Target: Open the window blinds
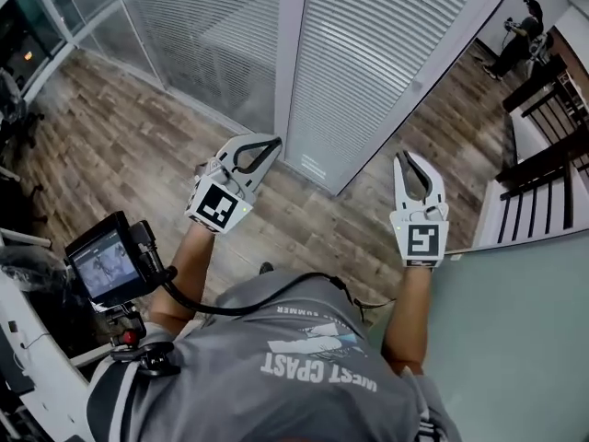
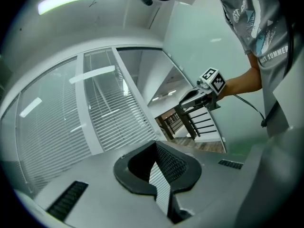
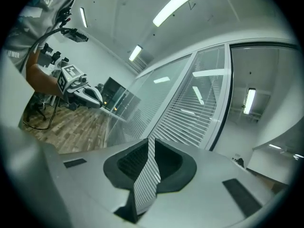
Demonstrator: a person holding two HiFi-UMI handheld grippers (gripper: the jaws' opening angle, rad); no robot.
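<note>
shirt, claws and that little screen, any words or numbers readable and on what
"WEST COAST": on the grey shirt, upside down in the head view.
"SUMMER": same shirt, in the left gripper view; the letters before it are cut off.
Left claw and right claw: square black-and-white markers only, no words.
Small screen: too blurred to read.

Figure: An office interior divided by glazed partition walls.

We identify the setting by its tall glass partitions [image 1: 207, 35] in white frames [image 1: 293, 63], fitted with horizontal slatted blinds [image 1: 377, 53]; by the wood-plank floor [image 1: 110, 145] that runs along their foot; and by the long strip lights [image 3: 178, 4] set in a plain white ceiling. We also note a dark railing [image 1: 543, 168] at the right of the head view and a person [image 1: 520, 40] standing well beyond the partitions on the same flooring.
</note>
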